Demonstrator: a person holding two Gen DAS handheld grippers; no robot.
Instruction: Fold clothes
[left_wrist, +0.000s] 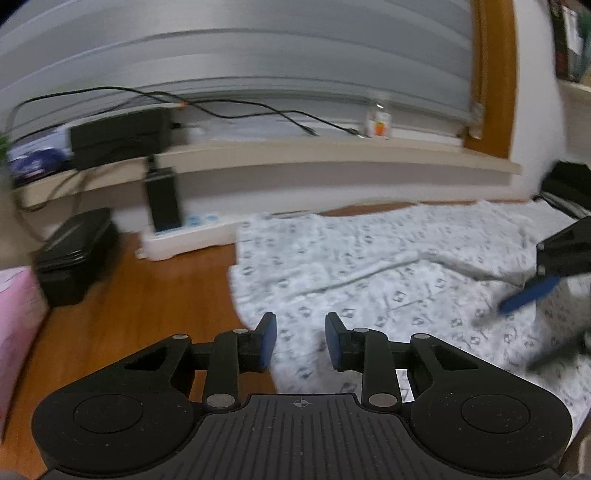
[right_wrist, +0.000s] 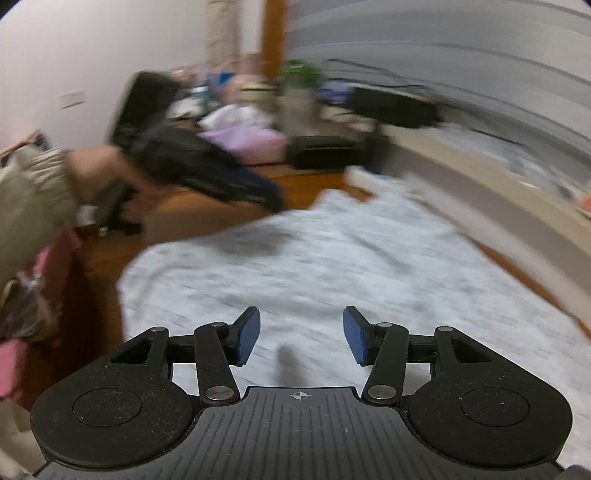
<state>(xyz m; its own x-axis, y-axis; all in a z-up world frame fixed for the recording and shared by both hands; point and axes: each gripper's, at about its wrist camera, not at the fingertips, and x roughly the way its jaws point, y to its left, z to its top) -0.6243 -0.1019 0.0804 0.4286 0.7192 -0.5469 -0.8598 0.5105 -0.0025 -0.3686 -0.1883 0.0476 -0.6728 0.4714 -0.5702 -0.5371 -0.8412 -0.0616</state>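
On the wooden floor (left_wrist: 155, 306) lies one white patterned garment (left_wrist: 388, 280), spread almost flat with a single long fold ridge across it. Two grippers are in view. The left gripper (left_wrist: 301, 339) hangs over the garment's near edge, its two blue pads (left_wrist: 269, 341) parted with nothing between them. The right gripper (right_wrist: 301, 334) is above the same cloth, its pads spread wider, also empty; from the left camera it shows at the far right edge. Along the wall runs one low shelf (left_wrist: 332, 158) carrying one black box (left_wrist: 118, 134). Two black cables (left_wrist: 236, 107) trail across it. One black case (left_wrist: 75, 254) sits on the floor.
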